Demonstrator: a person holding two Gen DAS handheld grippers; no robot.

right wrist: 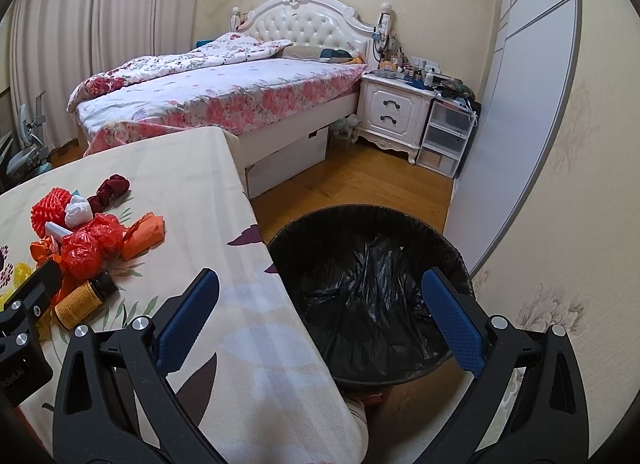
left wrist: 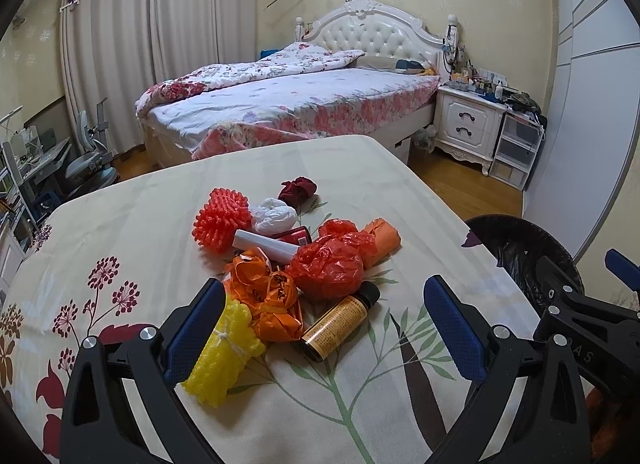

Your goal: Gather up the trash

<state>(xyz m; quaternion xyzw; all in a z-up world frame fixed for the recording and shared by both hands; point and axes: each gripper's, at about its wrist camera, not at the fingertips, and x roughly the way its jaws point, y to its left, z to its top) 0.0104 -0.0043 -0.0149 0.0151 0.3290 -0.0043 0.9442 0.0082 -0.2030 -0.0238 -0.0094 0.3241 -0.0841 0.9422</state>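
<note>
Between the spread blue pads of the left tongs [left wrist: 324, 328], a brown bottle [left wrist: 338, 324] is lying on its side on the flowered bench [left wrist: 120, 232], with a yellow foam net [left wrist: 224, 356] touching the left pad and a knotted orange bag [left wrist: 268, 296] just beyond. Farther ahead, a red bag [left wrist: 328, 268], a white tube [left wrist: 266, 246], a red foam net [left wrist: 222, 219], a white wad [left wrist: 276, 215] and a dark red scrap [left wrist: 298, 189] are sitting heaped together. Off to the right, the right tongs [right wrist: 320, 320] are hovering wide apart and empty, straddling the bench edge and the black-lined bin [right wrist: 368, 276] standing on the floor beside it. Closing now would likely risk pinching bottle and foam together, or sending the round bottle rolling; light bags could also spill short of the bin.
</note>
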